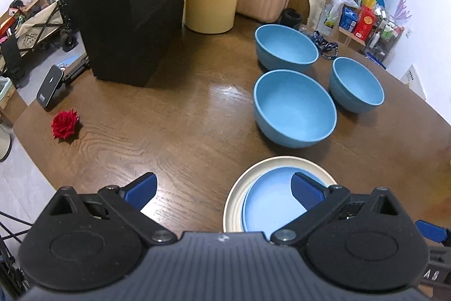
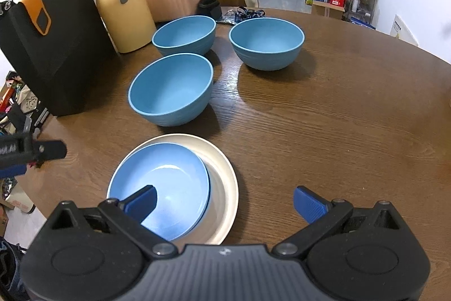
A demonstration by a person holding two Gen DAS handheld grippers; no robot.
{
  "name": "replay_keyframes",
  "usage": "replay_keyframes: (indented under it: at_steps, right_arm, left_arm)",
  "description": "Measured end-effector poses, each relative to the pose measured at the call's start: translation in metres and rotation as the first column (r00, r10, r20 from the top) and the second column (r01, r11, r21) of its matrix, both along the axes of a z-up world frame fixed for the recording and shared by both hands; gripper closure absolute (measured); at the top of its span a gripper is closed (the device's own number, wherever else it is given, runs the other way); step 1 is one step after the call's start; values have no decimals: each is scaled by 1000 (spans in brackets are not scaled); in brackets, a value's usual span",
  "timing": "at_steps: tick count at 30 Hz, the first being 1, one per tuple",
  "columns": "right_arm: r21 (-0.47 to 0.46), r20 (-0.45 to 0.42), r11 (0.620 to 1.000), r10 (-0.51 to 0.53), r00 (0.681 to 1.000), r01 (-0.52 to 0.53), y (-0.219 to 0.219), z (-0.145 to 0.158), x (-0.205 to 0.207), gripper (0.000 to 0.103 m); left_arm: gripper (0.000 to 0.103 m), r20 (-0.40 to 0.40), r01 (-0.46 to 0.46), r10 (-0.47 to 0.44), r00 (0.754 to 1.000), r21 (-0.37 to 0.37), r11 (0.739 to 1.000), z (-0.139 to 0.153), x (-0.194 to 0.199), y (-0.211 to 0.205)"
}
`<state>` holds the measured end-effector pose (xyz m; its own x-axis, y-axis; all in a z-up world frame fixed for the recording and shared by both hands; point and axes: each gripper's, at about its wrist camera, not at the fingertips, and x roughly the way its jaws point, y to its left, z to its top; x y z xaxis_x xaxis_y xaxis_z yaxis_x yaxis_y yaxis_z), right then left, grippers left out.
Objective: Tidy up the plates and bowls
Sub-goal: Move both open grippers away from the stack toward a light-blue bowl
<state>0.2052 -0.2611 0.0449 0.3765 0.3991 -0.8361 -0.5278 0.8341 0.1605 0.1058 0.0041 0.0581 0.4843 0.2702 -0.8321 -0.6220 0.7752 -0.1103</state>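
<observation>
Left wrist view: left gripper (image 1: 224,189) spread wide, empty, low centre. Blue plate (image 1: 267,205) stacked on cream plate (image 1: 239,188) at lower right; three blue bowls (image 1: 294,107) clustered above, right of centre.

Right wrist view: right gripper (image 2: 224,205) spread, empty. Plates lower left, blue one shifted left on the cream; bowls upper centre.

**Materials and finishes on the table**

A glossy, grained wood table (image 2: 324,131) is seen. On it, three matt blue bowls (image 2: 172,88), seemingly plastic, are set beside a smooth cream plate (image 2: 222,182) and blue plate (image 2: 169,182). Matt black paper is shown by the bag (image 2: 56,52).
</observation>
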Motion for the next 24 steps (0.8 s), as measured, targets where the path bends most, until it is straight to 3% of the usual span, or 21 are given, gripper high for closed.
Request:
replay_keyframes:
  at_steps: [10,24]
  right_arm:
    - [15,16,992,-127,992,127,11,7,-11,0]
    - [3,1,921,-389,921,389,59,8,-33,0]
  left_arm:
    - [0,-5,142,-142,990,4,990,5,25,21]
    - [0,-32,413,-413,910,-8,911,-3,71,75]
